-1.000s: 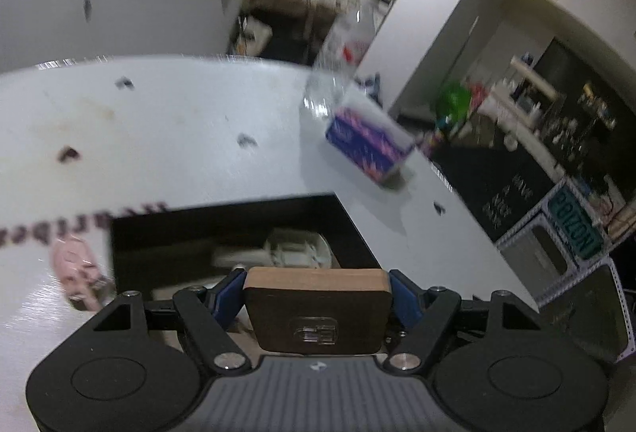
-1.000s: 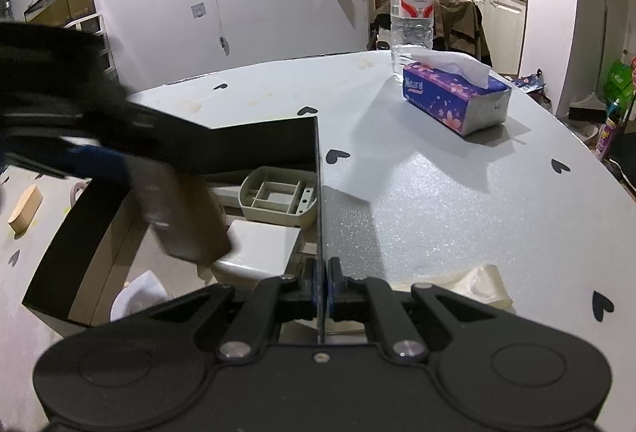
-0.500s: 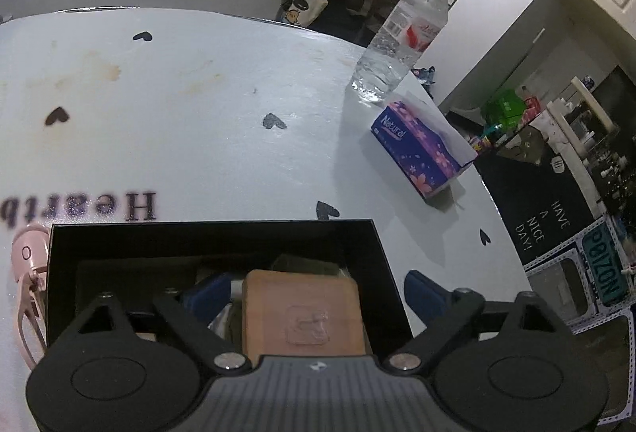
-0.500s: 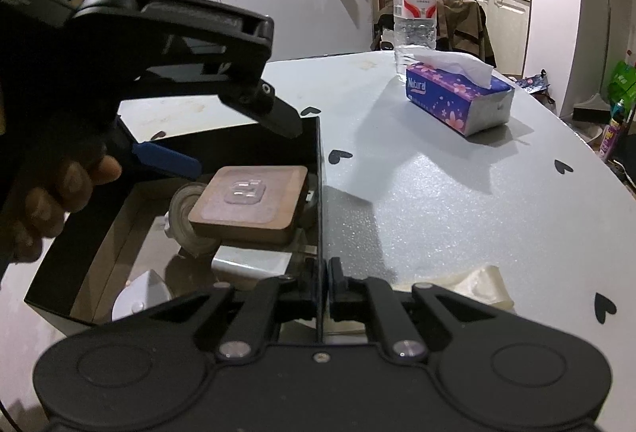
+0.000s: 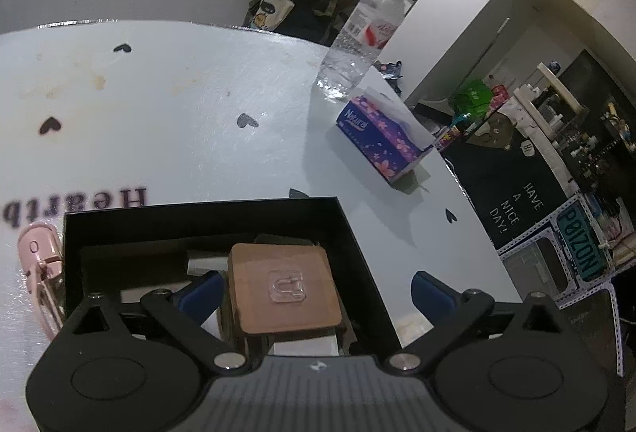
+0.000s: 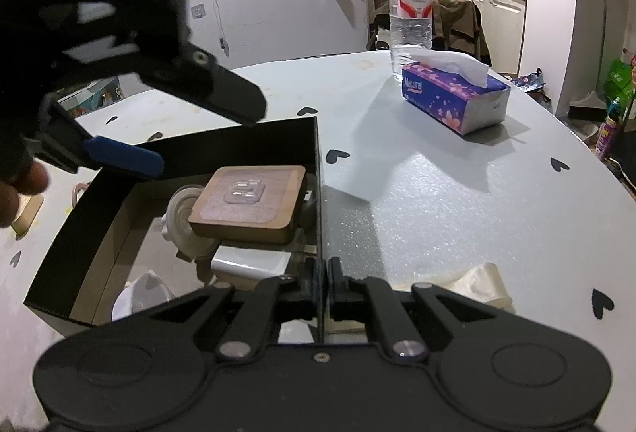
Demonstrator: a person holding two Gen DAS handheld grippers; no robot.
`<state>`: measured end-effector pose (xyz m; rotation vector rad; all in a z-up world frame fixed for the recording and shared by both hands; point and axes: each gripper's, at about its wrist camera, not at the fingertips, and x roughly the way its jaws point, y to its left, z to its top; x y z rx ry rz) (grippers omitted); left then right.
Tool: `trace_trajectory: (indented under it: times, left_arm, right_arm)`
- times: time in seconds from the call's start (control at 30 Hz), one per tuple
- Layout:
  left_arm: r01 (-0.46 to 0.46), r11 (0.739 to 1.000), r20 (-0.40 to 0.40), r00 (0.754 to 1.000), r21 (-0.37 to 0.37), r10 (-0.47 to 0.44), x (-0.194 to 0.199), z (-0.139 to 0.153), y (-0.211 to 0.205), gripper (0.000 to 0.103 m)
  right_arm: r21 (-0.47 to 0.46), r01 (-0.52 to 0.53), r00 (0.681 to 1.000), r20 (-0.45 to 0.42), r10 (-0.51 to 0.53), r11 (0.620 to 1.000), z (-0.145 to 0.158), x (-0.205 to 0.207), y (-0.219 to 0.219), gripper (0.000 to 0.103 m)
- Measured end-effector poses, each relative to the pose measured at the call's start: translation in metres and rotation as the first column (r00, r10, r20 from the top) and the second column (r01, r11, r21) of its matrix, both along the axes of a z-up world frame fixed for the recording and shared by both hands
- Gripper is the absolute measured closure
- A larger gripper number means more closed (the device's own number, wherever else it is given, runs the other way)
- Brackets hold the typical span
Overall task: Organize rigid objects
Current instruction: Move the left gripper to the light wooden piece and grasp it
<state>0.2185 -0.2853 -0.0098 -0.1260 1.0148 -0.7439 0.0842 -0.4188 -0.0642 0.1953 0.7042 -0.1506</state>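
Observation:
A square wooden block (image 5: 283,288) with a clear plastic hook on top lies inside the black box (image 5: 206,221), on top of white and beige items. It also shows in the right wrist view (image 6: 248,204). My left gripper (image 5: 314,290) is open above the box, its blue fingertips (image 6: 123,156) apart and clear of the block. My right gripper (image 6: 321,273) is shut on the near right wall of the black box (image 6: 318,169).
A purple tissue box (image 6: 453,96) and a water bottle (image 6: 410,6) stand at the far side of the white table (image 6: 457,201). A pink clip (image 5: 39,269) lies left of the box. A crumpled beige tape piece (image 6: 483,283) lies near my right gripper.
My left gripper carried the wooden block over the box, opened and let it go; the block now rests inside. The left gripper has lifted away. My right gripper kept hold of the box wall.

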Motion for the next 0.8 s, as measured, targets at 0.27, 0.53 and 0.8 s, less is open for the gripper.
trace_trajectory:
  times: [0.27,0.53,0.8]
  left_arm:
    - [0.015,1.0,0.051,0.999,0.011,-0.016,-0.019,0.015,0.012,0.002]
    - [0.039,0.999,0.109,0.993,0.033,-0.042,-0.046,0.023,0.035,0.001]
    - [0.028,0.997,0.173,0.984,0.068,-0.04,-0.073,0.023,0.081,0.0]
  right_arm:
    - [-0.003,0.005,1.0,0.003,-0.005,1.0,0.001,-0.003,0.001,0.098]
    - [-0.008,0.008,1.0,0.004,-0.008,1.0,0.003,-0.005,0.002,0.098]
    - [-0.01,0.01,1.0,0.004,-0.01,1.0,0.003,-0.005,0.003,0.098]
